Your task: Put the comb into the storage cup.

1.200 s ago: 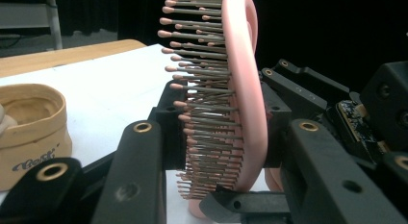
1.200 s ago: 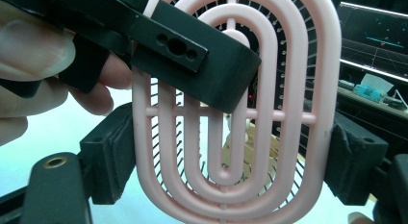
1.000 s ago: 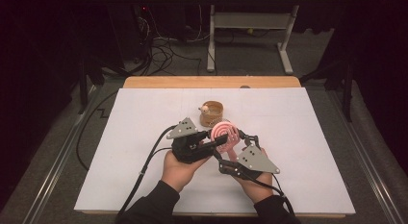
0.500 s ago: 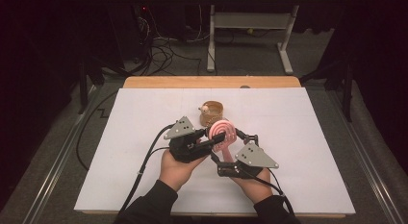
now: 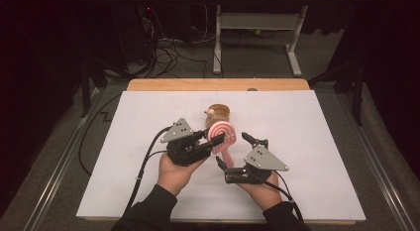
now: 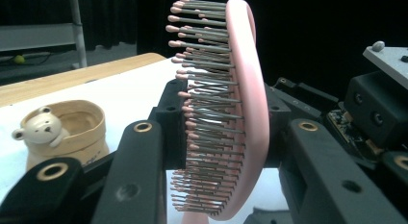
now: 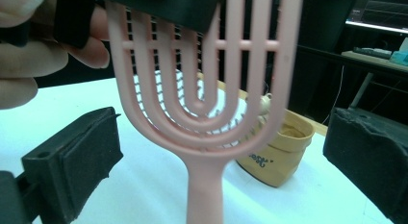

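A pink vented hairbrush [image 5: 222,131] stands upright above the white table sheet [image 5: 307,127], handle pointing down. My left gripper [image 5: 214,140] is shut on the brush head, one jaw on the bristle side and one on the back [image 6: 243,113]. My right gripper [image 5: 235,151] is open and its jaws have just been opening. The brush handle [image 7: 204,185] stands between its two foam pads [image 7: 72,156] without touching them. A small tan pot with a bear figure [image 5: 218,112] sits just behind the brush.
The tan pot [image 6: 62,132] is close behind both grippers [image 7: 279,147]. A wooden table edge [image 5: 218,85] runs along the back. Beyond it are a desk frame [image 5: 257,37] and floor cables [image 5: 163,52]. White sheet lies free to the left and right.
The right gripper's jaws have spread apart and let go of the brush handle. The left gripper still holds the brush head, shifted only slightly.
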{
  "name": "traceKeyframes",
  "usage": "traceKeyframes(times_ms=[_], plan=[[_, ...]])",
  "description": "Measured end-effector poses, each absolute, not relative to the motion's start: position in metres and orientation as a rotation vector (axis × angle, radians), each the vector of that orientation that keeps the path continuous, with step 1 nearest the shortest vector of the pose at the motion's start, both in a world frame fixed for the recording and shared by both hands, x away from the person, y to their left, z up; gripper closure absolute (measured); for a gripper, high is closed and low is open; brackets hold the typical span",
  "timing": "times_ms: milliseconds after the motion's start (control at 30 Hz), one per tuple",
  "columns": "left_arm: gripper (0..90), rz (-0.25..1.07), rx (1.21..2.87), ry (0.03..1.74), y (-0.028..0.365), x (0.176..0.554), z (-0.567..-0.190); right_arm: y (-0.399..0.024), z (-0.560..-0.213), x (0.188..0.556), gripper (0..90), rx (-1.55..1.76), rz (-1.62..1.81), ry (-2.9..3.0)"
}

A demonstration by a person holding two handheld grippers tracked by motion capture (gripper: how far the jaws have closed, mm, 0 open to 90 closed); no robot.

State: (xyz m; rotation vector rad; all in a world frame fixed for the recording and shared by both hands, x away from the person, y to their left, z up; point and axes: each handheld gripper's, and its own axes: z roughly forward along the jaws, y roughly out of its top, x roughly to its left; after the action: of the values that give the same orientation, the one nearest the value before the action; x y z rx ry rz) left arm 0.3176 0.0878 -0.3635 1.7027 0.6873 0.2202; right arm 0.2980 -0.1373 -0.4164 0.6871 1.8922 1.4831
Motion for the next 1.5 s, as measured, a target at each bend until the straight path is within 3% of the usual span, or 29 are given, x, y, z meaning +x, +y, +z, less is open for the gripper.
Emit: traceKeyframes(times_ms=[1500], plan=[[63.1, 0.398, 1.637, 0.776, 0.176, 0.309, -0.367, -0.246, -0.439, 0.275, 0.1, 0.903, 1.338, 1.834]])
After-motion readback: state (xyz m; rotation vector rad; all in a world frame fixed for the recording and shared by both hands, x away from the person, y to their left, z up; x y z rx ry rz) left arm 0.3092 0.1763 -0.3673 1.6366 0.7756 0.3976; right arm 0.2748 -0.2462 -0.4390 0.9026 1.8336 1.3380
